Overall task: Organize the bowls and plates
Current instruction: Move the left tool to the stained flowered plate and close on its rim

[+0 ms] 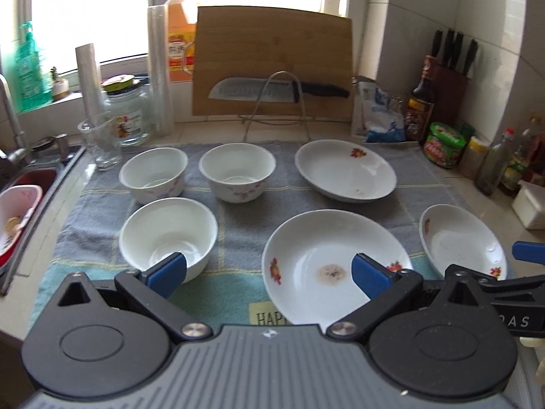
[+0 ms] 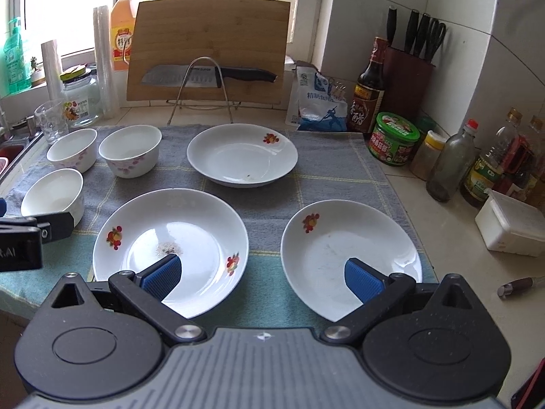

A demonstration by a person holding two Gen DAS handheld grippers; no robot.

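Three white bowls and three white flowered plates lie on a grey-green towel (image 1: 238,218). The bowls are the near one (image 1: 168,235), the far left one (image 1: 153,174) and the far middle one (image 1: 237,175). The plates are the near one (image 1: 327,255), the far one (image 1: 344,170) and the right one (image 1: 456,238). My left gripper (image 1: 269,274) hovers open between the near bowl and the near plate, holding nothing. My right gripper (image 2: 262,277) stands open above the gap between the near plate (image 2: 190,238) and the right plate (image 2: 344,255). The far plate (image 2: 242,155) sits behind them.
A cutting board (image 1: 272,61) with a knife (image 1: 272,90) on a wire rack stands at the back. A glass (image 1: 100,146), jar and sink (image 1: 30,184) are to the left. Bottles, a green tub (image 2: 393,138), a knife block (image 2: 407,78) and a white box (image 2: 511,223) crowd the right.
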